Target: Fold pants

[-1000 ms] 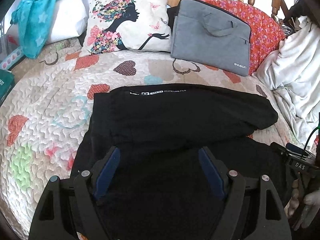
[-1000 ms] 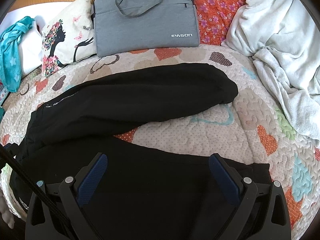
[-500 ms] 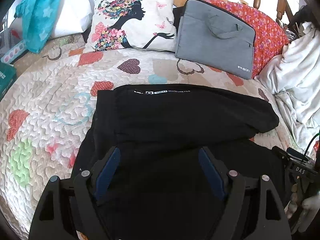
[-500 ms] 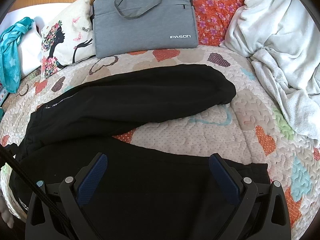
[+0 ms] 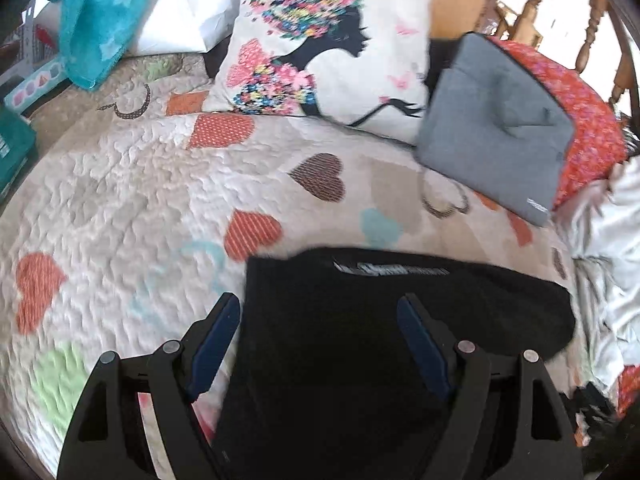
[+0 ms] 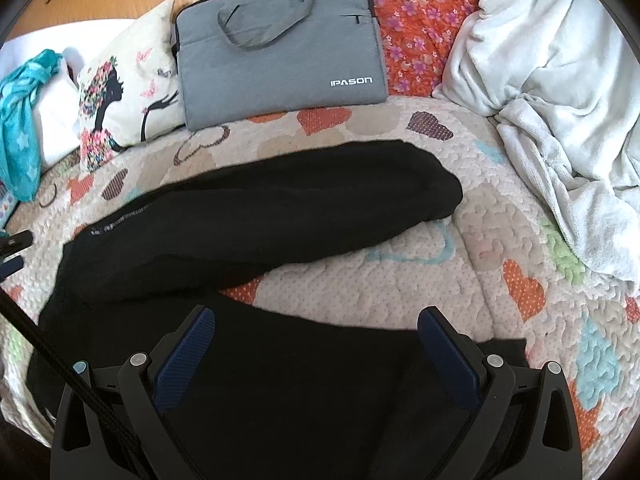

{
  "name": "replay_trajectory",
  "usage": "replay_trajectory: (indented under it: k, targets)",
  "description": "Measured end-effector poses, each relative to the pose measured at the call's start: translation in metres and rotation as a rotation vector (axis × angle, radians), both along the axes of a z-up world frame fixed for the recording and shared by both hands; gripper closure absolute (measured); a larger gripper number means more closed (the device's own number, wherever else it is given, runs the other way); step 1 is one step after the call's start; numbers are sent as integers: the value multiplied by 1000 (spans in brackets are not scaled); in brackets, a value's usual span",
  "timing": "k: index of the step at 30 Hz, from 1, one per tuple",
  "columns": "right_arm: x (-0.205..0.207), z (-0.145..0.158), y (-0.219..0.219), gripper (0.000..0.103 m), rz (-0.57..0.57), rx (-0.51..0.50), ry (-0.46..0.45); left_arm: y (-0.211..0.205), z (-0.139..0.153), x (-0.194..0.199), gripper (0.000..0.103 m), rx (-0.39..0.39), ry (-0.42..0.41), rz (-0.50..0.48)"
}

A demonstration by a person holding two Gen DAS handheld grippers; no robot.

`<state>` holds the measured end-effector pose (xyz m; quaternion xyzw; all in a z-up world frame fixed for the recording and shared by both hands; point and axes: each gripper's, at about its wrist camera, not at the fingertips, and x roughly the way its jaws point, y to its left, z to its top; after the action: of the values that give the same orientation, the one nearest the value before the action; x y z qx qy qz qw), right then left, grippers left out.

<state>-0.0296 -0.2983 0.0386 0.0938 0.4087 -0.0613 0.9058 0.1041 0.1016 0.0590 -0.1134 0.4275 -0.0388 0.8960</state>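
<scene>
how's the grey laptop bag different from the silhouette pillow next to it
The grey laptop bag is plain grey with handles and white IPASON lettering; the silhouette pillow is cream, printed with a black woman's profile, flowers and butterflies. The bag looks flat and stiff, the pillow soft and plump. Both lean at the head of the heart-patterned quilt.

The pants are plain black with a thin line of white lettering. Under them, the quilt is cream, strewn with orange, brown, teal and green hearts. Beyond the pants, the laptop bag is grey with white lettering, the cushion white with a black silhouette and bright flowers. Behind the bag lies an orange floral pillow.
</scene>
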Motion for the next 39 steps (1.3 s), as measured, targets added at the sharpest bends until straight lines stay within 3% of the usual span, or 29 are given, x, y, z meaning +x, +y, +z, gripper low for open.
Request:
replay_trajectory:
  k: [4, 8, 13, 17, 21, 24, 26, 28, 29, 30, 31, 32, 34, 36, 37, 38, 39]
  targets:
    - [21, 29, -27, 0, 33, 14, -21, 15, -19, 40, 23, -34, 54, -23]
    - [75, 41, -41, 0, 93, -143, 4, 25, -37, 67, 23, -71, 95, -58]
    - [158, 17, -36, 1, 268, -202, 133, 21, -48, 88, 23, -79, 90, -108]
    - [201, -4, -22, 2, 380, -163, 188, 14, -60, 105, 23, -100, 110, -167]
    - [225, -24, -11, 3, 457, -118, 238, 0, -73, 113, 18, -71, 133, -243]
    - [237, -34, -7, 4, 491, -82, 270, -8, -71, 110, 18, -102, 140, -346]
    - [244, -41, -4, 4, 511, -68, 289, -18, -74, 106, 18, -67, 148, -407]
    - [249, -51, 2, 4, 525, -96, 317, -32, -75, 101, 19, 35, 150, -437]
    - [249, -55, 7, 3, 533, -123, 321, -40, -76, 98, 34, 95, 151, -441]
    - [248, -55, 9, 3, 534, -131, 312, -45, -75, 95, 57, 142, 148, -443]
    - [246, -54, 11, 4, 533, -121, 300, -49, -71, 93, 68, 141, 144, -466]
    - [243, -52, 11, 12, 536, -104, 295, -50, -69, 91, 79, 128, 145, -476]
    - [235, -47, 13, 33, 547, -76, 285, -55, -64, 87, 83, 129, 138, -498]
    - [228, -43, 14, 73, 554, -50, 289, -56, -63, 85, 84, 143, 131, -494]
    - [225, -41, 12, 81, 549, -44, 290, -57, -61, 84, 84, 150, 125, -489]
    - [223, -40, 11, 96, 545, -26, 297, -57, -59, 82, 84, 155, 117, -482]
    - [220, -38, 11, 98, 544, -10, 301, -55, -55, 78, 85, 155, 107, -476]
